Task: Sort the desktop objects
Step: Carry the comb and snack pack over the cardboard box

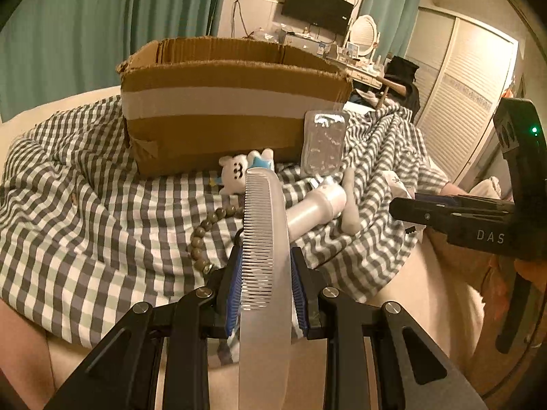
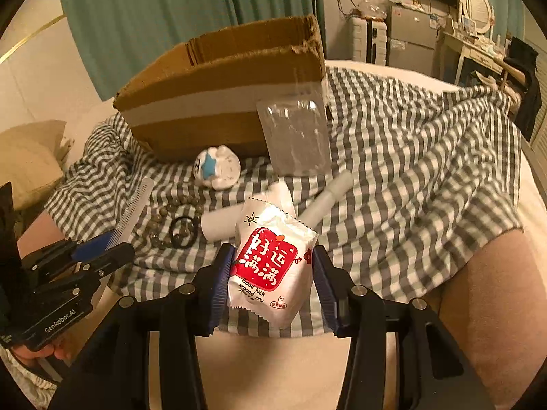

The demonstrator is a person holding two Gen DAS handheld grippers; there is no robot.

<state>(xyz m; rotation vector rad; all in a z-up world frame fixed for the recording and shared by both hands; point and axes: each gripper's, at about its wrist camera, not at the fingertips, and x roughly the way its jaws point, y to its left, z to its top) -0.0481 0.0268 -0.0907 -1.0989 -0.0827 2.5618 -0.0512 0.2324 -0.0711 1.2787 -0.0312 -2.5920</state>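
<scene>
My left gripper (image 1: pixel 266 263) is shut on a translucent white comb (image 1: pixel 265 239) and holds it above the checked cloth (image 1: pixel 85 205); it also shows in the right wrist view (image 2: pixel 102 246). My right gripper (image 2: pixel 273 266) is shut on a white snack packet with a red label (image 2: pixel 270 266). An open cardboard box (image 1: pixel 225 102) stands at the back of the cloth. In front of it lie a white plush toy (image 1: pixel 236 171), a bead bracelet (image 1: pixel 205 235), a white tube (image 1: pixel 318 205) and a black ring (image 2: pixel 183 230). A clear plastic packet (image 2: pixel 295 136) leans on the box.
The checked cloth covers a bed (image 2: pixel 495 307), with bare sheet at the front and right. Teal curtains (image 1: pixel 85 27) hang behind the box. A dressing table with a mirror (image 1: pixel 362 34) and a wardrobe (image 1: pixel 461 102) stand far right.
</scene>
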